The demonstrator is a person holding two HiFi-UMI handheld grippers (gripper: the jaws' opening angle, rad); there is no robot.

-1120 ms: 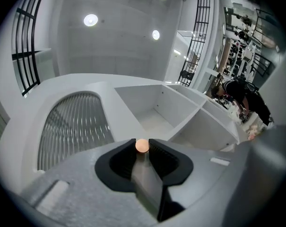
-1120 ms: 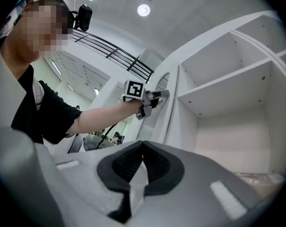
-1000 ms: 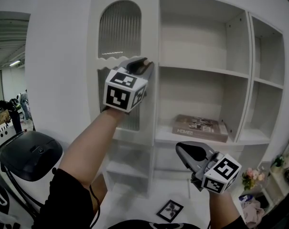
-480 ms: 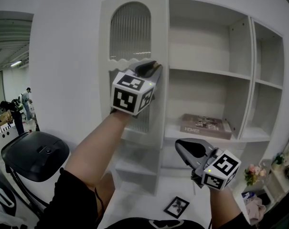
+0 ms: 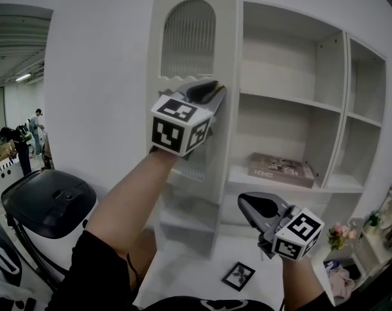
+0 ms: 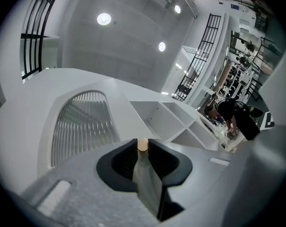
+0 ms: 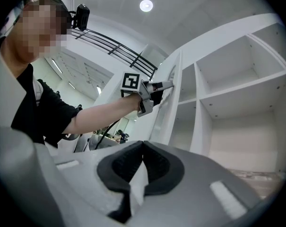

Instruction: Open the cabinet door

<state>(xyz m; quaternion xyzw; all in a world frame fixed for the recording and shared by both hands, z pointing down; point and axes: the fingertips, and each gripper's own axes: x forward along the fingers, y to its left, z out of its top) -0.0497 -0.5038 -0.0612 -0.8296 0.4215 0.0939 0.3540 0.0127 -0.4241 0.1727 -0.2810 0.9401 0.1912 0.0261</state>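
The white cabinet door [image 5: 189,76], with its arched ribbed glass pane, stands swung out from the shelf unit. My left gripper [image 5: 212,89] is raised to the door's free edge and shut on its small tan knob [image 6: 142,144], which sits pinched between the jaw tips. In the right gripper view the left gripper [image 7: 164,85] is at the door's edge [image 7: 173,98] on an outstretched arm. My right gripper [image 5: 251,206] hangs low in front of the lower shelves, shut with nothing in it, its jaws meeting in its own view [image 7: 143,143].
Open white shelves [image 5: 293,102] fill the right; a flat book [image 5: 281,168] lies on the middle one. A framed picture [image 5: 236,275] lies on the floor. A black chair [image 5: 50,203] stands at the left, flowers [image 5: 338,233] at the lower right.
The door has swung a little further out with my left gripper still on its knob. The right gripper has drifted slightly and stays low.
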